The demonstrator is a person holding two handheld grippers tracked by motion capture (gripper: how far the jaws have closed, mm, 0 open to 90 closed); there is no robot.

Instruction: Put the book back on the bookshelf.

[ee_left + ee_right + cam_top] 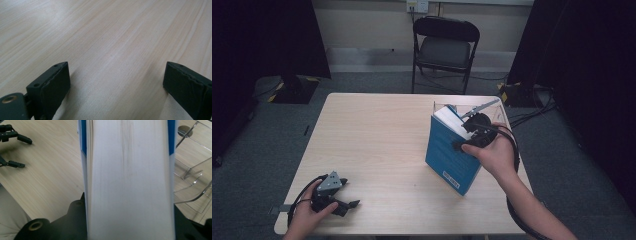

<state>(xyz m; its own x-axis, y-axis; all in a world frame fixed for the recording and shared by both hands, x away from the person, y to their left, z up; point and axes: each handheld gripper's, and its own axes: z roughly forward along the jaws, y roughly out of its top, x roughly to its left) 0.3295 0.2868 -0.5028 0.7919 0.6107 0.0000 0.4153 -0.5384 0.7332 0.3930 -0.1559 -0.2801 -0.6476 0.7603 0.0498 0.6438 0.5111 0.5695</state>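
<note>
Pale wood counter (pixel 377 145) carries a clear acrylic stand (pixel 492 107) at its far right. Right tool (pixel 477 134) is clamped across the thickness of a blue-covered book (pixel 449 155), held tilted just in front of that stand, long axis running toward it. Left tool (pixel 343 196) rests near the front left edge, jaws wide and holding nothing, well apart from the book.

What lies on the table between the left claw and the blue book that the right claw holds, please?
Nothing: in the high view, bare wooden table runs from the left claw to the blue book. The right claw is clamped on the book.
</note>
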